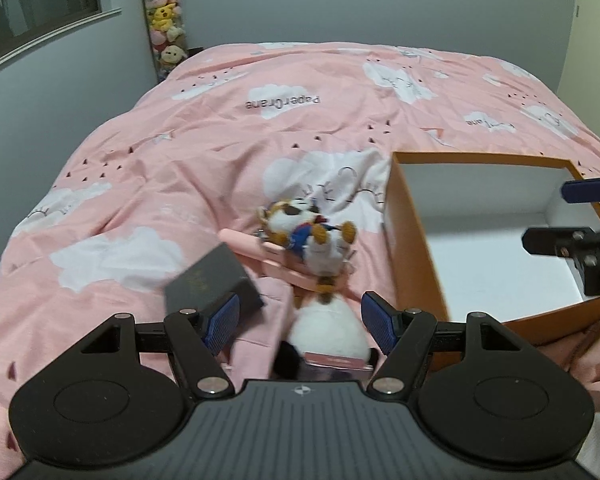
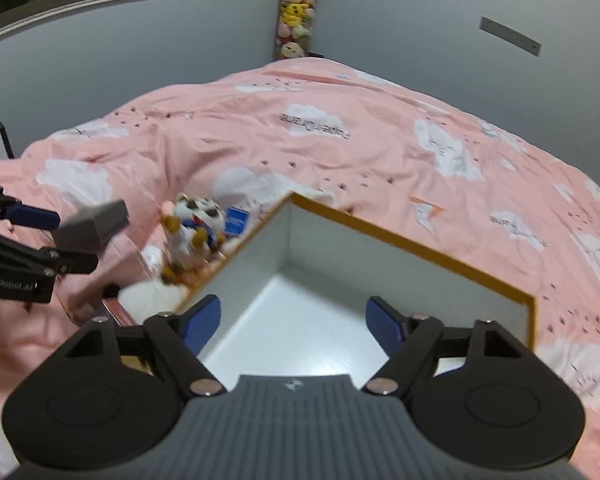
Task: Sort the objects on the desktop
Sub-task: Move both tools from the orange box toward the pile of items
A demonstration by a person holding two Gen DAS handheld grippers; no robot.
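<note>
Room: a bedroom with grey walls; the bed (image 1: 228, 136) wears a pink cloud-print cover, and a column of stuffed toys (image 1: 165, 20) stands in the far corner.
Box: an orange-rimmed, white-lined open box (image 1: 416, 240) sits on the right of the bed, nothing visible inside.
Dark box: a small black box (image 1: 210, 278) lies tilted near the left gripper (image 1: 298, 322), one corner towards it, long axis running near-left to far-right; probably light and rigid, best pinched across its short sides.
Plush: a soft calico cat toy (image 1: 310, 236) lies atop pink items just left of the open box; squashy, take it by the body.
Left fingers: spread wide, holding nothing.
Right gripper (image 2: 294, 322): fingers wide apart over the open box, empty.
</note>
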